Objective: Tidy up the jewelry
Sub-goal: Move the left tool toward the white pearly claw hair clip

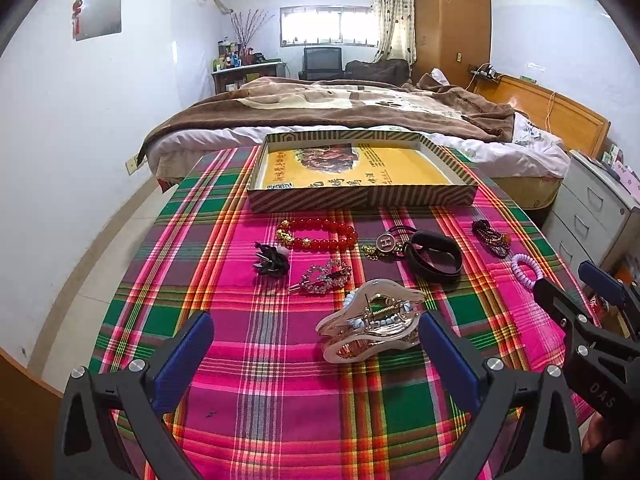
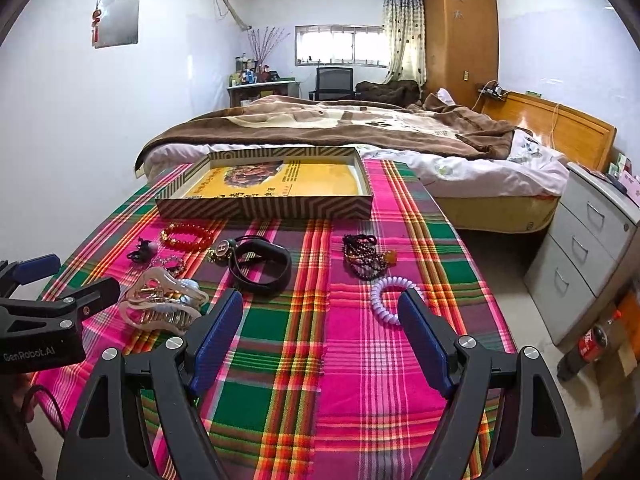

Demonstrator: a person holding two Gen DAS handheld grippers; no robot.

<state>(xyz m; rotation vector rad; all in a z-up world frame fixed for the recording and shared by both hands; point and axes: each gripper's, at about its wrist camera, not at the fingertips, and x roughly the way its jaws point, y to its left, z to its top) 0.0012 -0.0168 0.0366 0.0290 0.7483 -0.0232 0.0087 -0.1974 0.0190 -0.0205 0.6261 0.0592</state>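
Observation:
A striped shallow box [image 1: 360, 198] [image 2: 264, 208] with a yellow printed bottom stands at the far side of the plaid-covered table. In front of it lie a red bead bracelet [image 1: 320, 234] [image 2: 188, 236], a black hair clip [image 1: 270, 260], a rhinestone barrette [image 1: 324, 276], a hair tie with a round charm [image 1: 386, 242] [image 2: 224, 249], a black band [image 1: 434, 258] [image 2: 262, 266], dark beads [image 1: 492, 238] [image 2: 366, 256] and a lilac coil tie [image 1: 526, 270] [image 2: 390, 298]. My left gripper [image 1: 316, 344] is open, with a large rose-gold claw clip [image 1: 370, 326] [image 2: 162, 306] just ahead by its right finger. My right gripper [image 2: 320, 318] is open, near the coil tie.
The plaid cloth [image 1: 280, 360] covers the table. Behind the table is a bed [image 1: 340, 108] with a brown blanket. A grey drawer unit [image 2: 580, 248] stands at the right, with a cola bottle [image 2: 592, 340] on the floor beside it. A wardrobe [image 2: 460, 36] fills the far corner.

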